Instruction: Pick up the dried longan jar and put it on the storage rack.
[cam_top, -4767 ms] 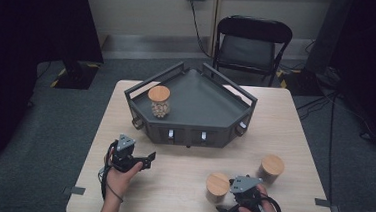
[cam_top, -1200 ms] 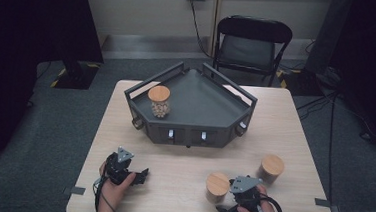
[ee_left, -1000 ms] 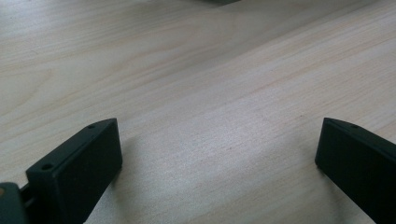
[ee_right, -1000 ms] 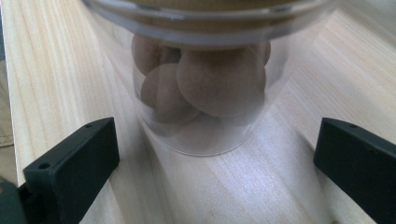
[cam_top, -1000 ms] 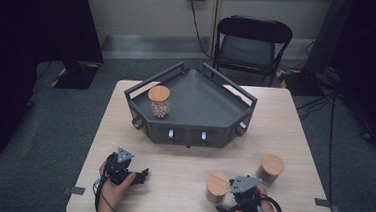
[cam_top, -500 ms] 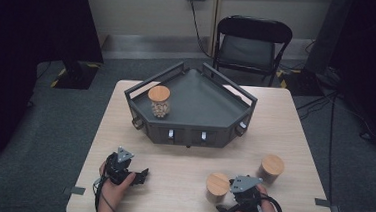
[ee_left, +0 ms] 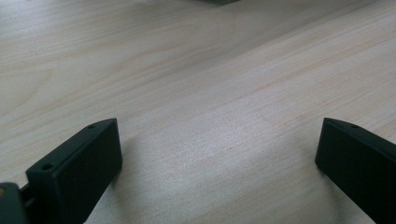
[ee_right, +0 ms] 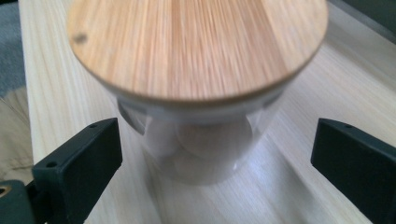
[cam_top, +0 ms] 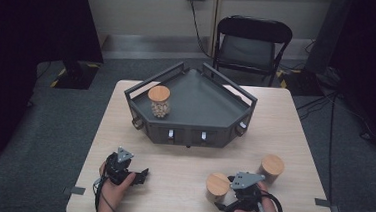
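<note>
- high view: wooden surface carries a dark tray with a lidded jar inside; left gripper lies near the front edge, right gripper just beside a second jar, a third jar near.
- left gripper view: fingers spread wide over bare surface.
- right gripper view: fingers spread either side of the second jar, not touching it.
</note>
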`<state>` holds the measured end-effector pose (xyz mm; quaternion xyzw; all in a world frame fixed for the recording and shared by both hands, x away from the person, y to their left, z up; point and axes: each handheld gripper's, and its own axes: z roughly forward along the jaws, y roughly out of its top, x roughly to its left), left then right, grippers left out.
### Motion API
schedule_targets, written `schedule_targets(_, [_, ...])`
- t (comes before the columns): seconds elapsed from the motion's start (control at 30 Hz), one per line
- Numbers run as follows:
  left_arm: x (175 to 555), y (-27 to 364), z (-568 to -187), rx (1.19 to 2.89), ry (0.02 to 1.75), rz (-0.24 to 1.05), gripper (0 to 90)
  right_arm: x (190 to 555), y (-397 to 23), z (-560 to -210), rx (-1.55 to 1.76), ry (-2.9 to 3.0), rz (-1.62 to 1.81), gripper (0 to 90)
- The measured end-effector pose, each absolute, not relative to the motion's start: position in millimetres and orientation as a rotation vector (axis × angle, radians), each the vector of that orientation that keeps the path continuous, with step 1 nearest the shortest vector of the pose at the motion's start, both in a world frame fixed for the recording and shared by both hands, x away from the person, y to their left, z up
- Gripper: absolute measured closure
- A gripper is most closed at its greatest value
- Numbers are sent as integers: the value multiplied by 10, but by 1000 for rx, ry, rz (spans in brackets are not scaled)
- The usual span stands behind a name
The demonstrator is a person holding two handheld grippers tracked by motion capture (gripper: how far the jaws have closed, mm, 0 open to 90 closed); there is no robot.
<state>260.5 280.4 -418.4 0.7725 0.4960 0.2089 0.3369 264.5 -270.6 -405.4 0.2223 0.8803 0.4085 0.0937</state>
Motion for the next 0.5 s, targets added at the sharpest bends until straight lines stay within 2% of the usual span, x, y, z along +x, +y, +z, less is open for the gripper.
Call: schedule_targets(0.5, [2605,2804,-4184,2013,1293,545,2,2713,-2686,-4186,668,2589,1302,131])
